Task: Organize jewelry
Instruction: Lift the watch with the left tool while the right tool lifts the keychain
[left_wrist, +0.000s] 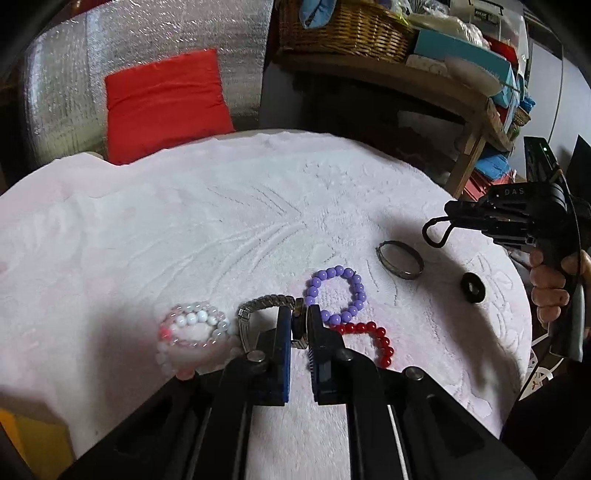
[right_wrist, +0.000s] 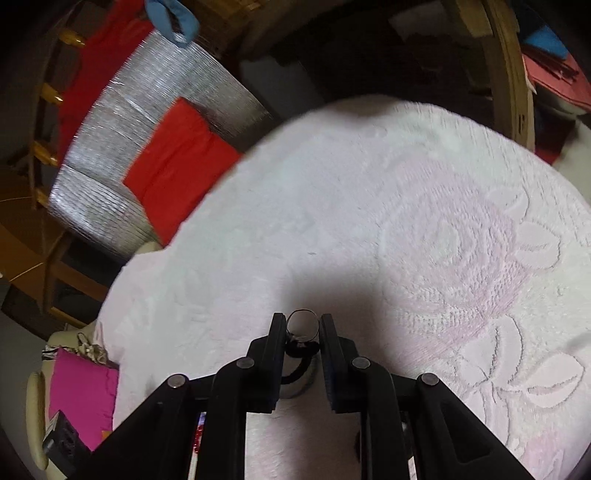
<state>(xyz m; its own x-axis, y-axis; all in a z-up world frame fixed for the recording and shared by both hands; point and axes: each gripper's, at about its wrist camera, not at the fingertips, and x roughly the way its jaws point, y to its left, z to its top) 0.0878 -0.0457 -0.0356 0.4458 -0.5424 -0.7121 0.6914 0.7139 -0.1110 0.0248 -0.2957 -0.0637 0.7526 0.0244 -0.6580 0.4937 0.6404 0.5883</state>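
In the left wrist view my left gripper (left_wrist: 299, 321) is shut on the face of a silver wristwatch (left_wrist: 258, 314), whose band curls to the left on the pink towel (left_wrist: 221, 229). A purple bead bracelet (left_wrist: 338, 293) and a red bead bracelet (left_wrist: 373, 341) lie just right of the fingers. White and pink bead bracelets (left_wrist: 194, 326) lie left of the watch. A metal bangle (left_wrist: 399, 259) and a black ring (left_wrist: 472, 288) lie further right. My right gripper (right_wrist: 303, 328) is shut on a black hair tie with a thin wire ring (right_wrist: 301, 339), held above the towel; it also shows in the left wrist view (left_wrist: 439, 232).
The towel (right_wrist: 369, 221) covers a round table. Behind it stand a silver foil panel (left_wrist: 147, 55) with a red cloth (left_wrist: 166, 99), and a wooden shelf with a wicker basket (left_wrist: 343, 29). A magenta bag (right_wrist: 81, 391) sits beyond the table's left edge.
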